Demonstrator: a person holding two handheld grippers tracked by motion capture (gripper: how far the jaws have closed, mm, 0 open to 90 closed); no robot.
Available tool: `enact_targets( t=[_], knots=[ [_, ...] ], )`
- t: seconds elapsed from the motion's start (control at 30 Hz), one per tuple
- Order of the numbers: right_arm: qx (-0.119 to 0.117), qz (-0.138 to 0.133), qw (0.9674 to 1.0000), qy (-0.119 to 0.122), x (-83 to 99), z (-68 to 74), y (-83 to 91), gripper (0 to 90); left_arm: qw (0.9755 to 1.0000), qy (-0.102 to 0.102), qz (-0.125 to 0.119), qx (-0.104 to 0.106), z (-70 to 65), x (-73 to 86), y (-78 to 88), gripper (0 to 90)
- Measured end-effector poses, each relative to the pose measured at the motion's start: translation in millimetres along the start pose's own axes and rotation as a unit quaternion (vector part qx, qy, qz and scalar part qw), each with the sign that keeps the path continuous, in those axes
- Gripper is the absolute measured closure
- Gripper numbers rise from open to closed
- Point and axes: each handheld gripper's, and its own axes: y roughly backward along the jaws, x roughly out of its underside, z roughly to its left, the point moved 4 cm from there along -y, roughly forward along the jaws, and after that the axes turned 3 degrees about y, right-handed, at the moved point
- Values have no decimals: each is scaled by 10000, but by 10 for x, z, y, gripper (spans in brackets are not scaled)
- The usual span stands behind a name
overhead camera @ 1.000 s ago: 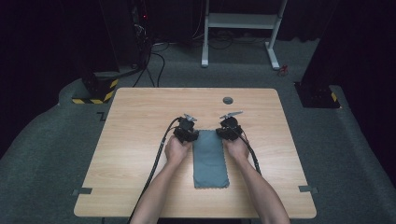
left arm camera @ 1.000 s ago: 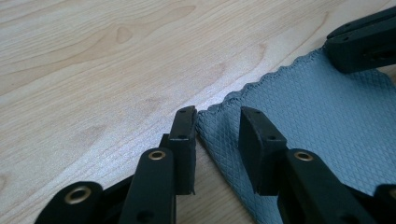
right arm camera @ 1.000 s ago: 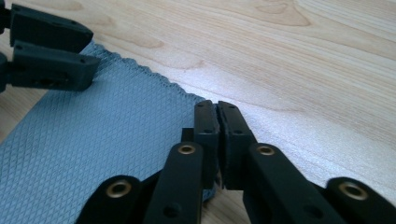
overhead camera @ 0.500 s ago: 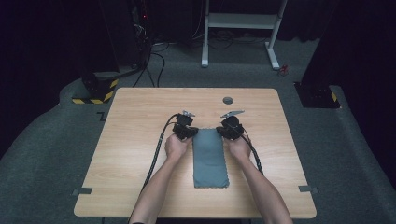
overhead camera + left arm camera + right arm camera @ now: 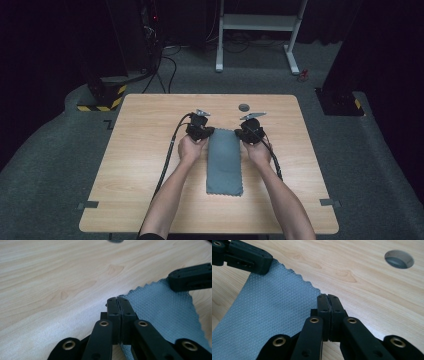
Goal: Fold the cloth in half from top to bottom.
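On the light wooden table a grey cloth with a diamond weave and pinked edges lies lengthwise between the person's two forearms, its near end flat on the wood and its far end held at both corners. The left gripper grips the far left corner: in the left gripper view its two black jaws stand pressed together with no gap between them, the corner of the cloth pinched in their tips. These jaws have just been closing, and the cloth is between them. The right gripper has the far right corner in the same way; in the right gripper view its jaws meet flush, the zigzag edge of the cloth running into the seam where they join. Each gripper view also shows the other gripper's black tip on the opposite corner, so the far edge of the cloth spans between the two. A round grey-lined hole in the tabletop lies beyond the right gripper, apart from the cloth.
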Motion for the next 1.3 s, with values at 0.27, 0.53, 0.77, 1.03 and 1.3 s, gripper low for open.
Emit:
enact_targets(
  t=[0.27, 0.53, 0.77, 1.03, 1.3],
  knots=[
    [-12, 57, 9999, 148, 62, 26, 23, 897, 9993, -339, 137, 65, -88, 66, 22, 885],
    [-268, 33, 9996, 107, 174, 39, 41, 896, 9988, -397, 158, 227, -115, 179, 72, 885],
    [-442, -9, 9989, 171, 288, 84, 81, 895, 9978, -568, 210, 283, -173, 331, 117, 884],
    [-616, -60, 9976, 305, 388, 179, 135, 895, 9981, -398, 158, 444, -177, 514, 166, 883],
    [-696, -6, 9969, 361, 529, 240, 141, 895, 9979, -424, 167, 459, -225, 621, 197, 885]
  ],
)
